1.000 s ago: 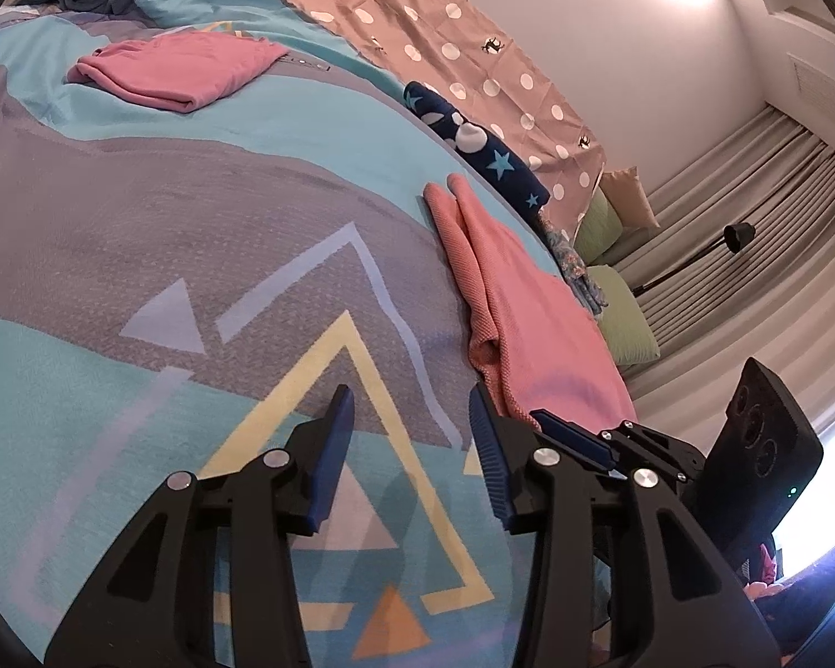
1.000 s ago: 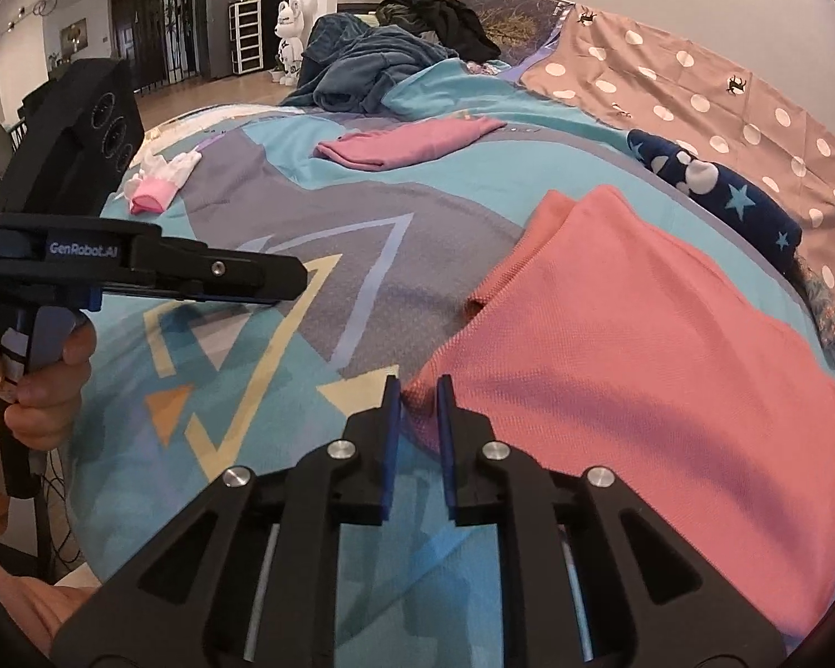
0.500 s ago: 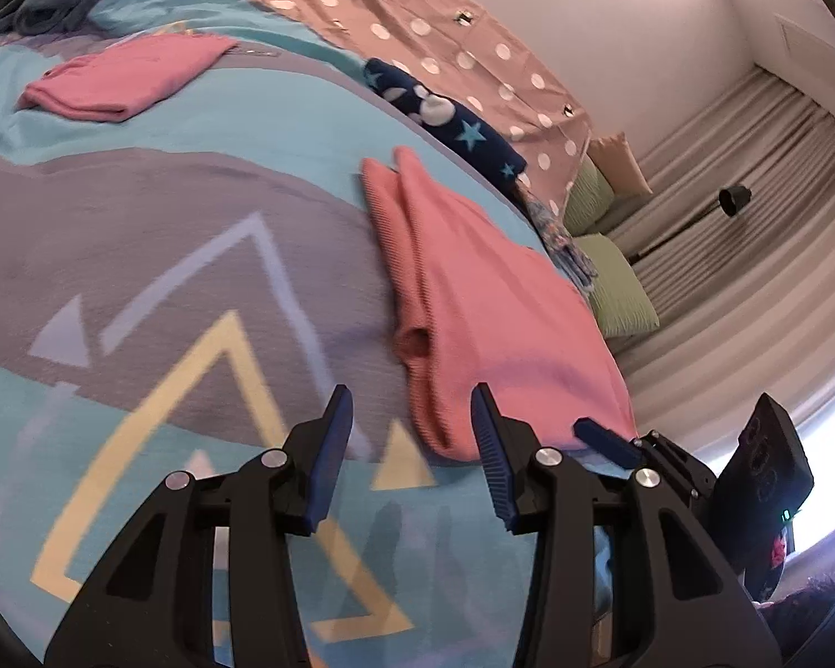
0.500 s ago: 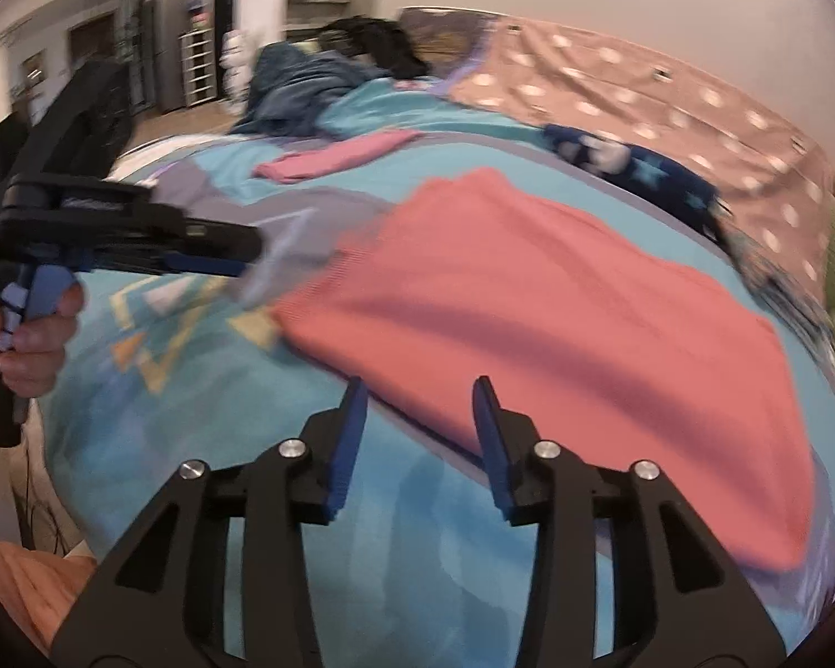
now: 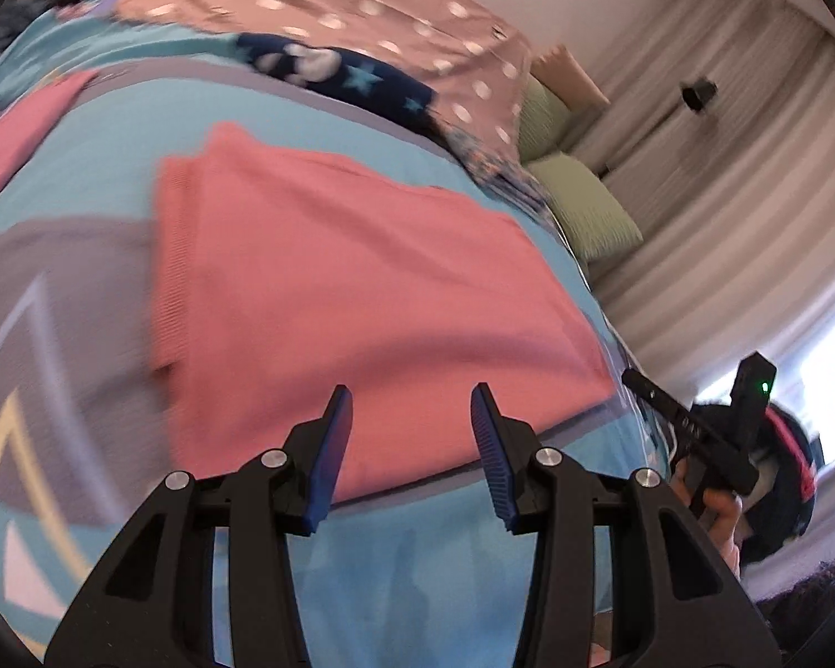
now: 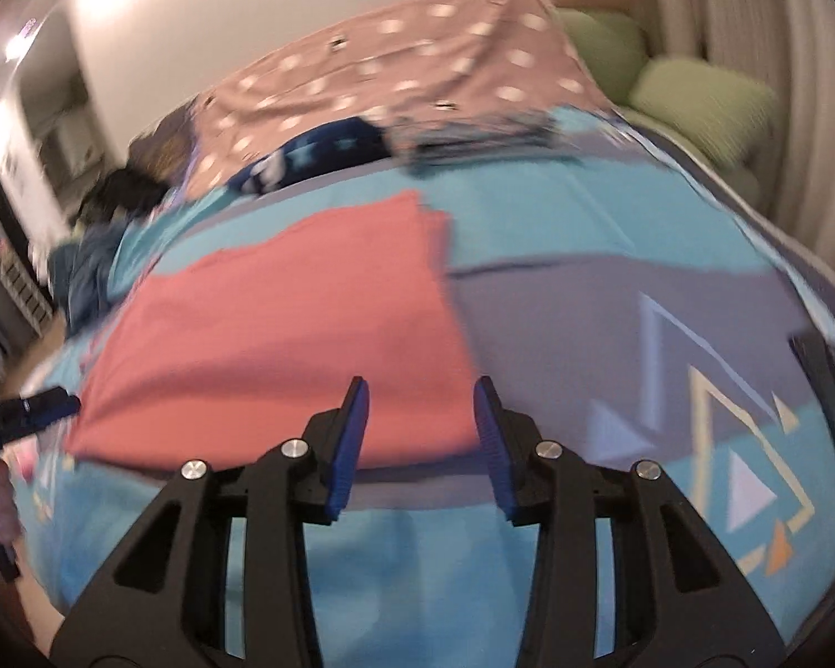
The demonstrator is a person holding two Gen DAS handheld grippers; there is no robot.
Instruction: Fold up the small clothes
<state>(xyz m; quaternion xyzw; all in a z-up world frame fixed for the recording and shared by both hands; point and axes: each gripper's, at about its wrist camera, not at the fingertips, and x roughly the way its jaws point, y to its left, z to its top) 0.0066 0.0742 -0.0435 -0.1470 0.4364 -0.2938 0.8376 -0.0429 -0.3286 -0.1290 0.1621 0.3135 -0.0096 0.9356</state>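
A salmon-pink knit garment (image 5: 334, 289) lies flat on the patterned bedspread, folded over along one side; it also shows in the right wrist view (image 6: 284, 334). My left gripper (image 5: 412, 406) is open and empty, over the garment's near edge. My right gripper (image 6: 420, 401) is open and empty, at the garment's near right corner. The right gripper also shows at the far right of the left wrist view (image 5: 634, 381), and the left gripper's tip at the left edge of the right wrist view (image 6: 67, 403). Both views are motion-blurred.
A second folded pink garment (image 5: 11, 133) lies at the far left. A navy star-print cloth (image 5: 350, 75) and a polka-dot blanket (image 5: 373, 5) lie beyond. Green pillows (image 5: 584, 211) and curtains are at the bed's far end. A dark flat object (image 6: 829, 389) lies on the bed at the right.
My right gripper has let go of the garment's corner, opened, and swung round to its other side. My left gripper has moved over the garment's near edge, staying open.
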